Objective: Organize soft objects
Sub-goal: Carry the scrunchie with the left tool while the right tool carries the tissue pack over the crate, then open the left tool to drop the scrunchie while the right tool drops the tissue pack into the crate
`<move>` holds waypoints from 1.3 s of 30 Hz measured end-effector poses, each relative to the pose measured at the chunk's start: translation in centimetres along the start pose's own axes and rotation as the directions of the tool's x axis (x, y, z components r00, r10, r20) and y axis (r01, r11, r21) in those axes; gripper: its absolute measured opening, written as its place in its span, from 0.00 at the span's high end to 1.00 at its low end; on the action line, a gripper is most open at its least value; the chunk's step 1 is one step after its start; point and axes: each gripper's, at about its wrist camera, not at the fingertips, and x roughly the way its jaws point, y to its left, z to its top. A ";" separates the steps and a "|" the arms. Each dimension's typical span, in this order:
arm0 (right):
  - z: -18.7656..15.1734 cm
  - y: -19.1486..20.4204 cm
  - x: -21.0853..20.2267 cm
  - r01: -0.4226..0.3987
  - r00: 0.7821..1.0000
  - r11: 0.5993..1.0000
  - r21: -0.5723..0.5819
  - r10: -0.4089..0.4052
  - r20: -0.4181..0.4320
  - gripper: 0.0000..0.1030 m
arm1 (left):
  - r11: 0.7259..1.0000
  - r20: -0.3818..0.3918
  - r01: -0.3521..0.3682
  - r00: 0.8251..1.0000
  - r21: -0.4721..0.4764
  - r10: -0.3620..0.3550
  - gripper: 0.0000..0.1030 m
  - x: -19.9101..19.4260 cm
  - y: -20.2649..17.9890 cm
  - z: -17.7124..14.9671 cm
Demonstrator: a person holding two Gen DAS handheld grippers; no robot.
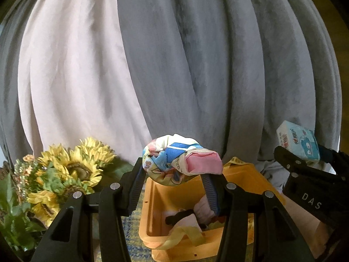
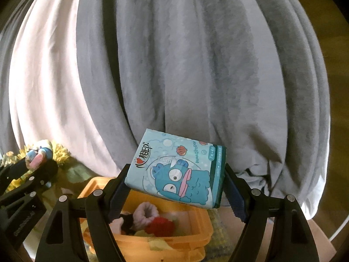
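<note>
While both grippers hang above an orange bin (image 1: pixel 152 198), each carries one soft item. The left gripper (image 1: pixel 174 174) has its jaws clamped on a rolled printed cloth (image 1: pixel 181 160), which bulges over the pads at 12 o'clock of the left wrist view. The right gripper (image 2: pixel 176 185) has its jaws closed on a blue tissue pack (image 2: pixel 177 168), held tilted, its cartoon face toward the camera.

The bin sits below both loads, at 6 o'clock in each view. It already holds a pink scrunchie (image 2: pixel 145 215), a red pom (image 2: pixel 160 224), a dark piece and yellow ribbon (image 1: pixel 185 235). Sunflowers (image 1: pixel 72 168) stand at 8 o'clock of the left view, with grey curtains (image 1: pixel 196 65) behind.

The likely step is dropping both items into the bin. The risks: the cloth roll may unfurl on release and drape over the rim; the slick pack, gripped near its edges, may slip early or land on the rim and slide out; and the two grippers, close together, may collide over the opening.
</note>
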 end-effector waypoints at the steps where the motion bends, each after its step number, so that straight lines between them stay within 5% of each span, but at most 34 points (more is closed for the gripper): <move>1: -0.1 0.0 0.4 -0.004 1.000 1.000 0.005 0.005 -0.014 0.23 | 1.000 -0.010 0.007 1.000 -0.002 -0.007 0.52 0.5 0.1 0.0; 21: -1.6 0.5 7.8 -0.015 0.984 0.999 -0.036 0.009 -0.180 0.23 | 0.999 -0.183 0.032 0.983 0.008 -0.030 0.52 8.1 -0.3 -2.4; 31: -2.7 0.6 10.6 -0.038 0.965 0.998 -0.057 0.022 -0.263 0.23 | 0.998 -0.284 0.051 0.958 0.029 -0.041 0.51 11.2 -0.6 -4.1; 34: -3.2 0.6 11.4 -0.049 0.957 0.997 -0.062 0.029 -0.288 0.23 | 0.998 -0.309 0.063 0.950 0.031 -0.050 0.48 11.7 -0.8 -4.5; 36: -3.4 0.6 11.7 -0.057 0.952 0.996 -0.064 0.035 -0.304 0.22 | 0.998 -0.313 0.051 0.949 0.044 -0.035 0.33 11.7 -1.0 -4.7; 39: -3.7 0.3 12.2 -0.070 0.942 0.996 -0.052 0.049 -0.332 0.18 | 0.997 -0.309 0.046 0.951 0.059 -0.026 0.32 11.5 -1.2 -4.8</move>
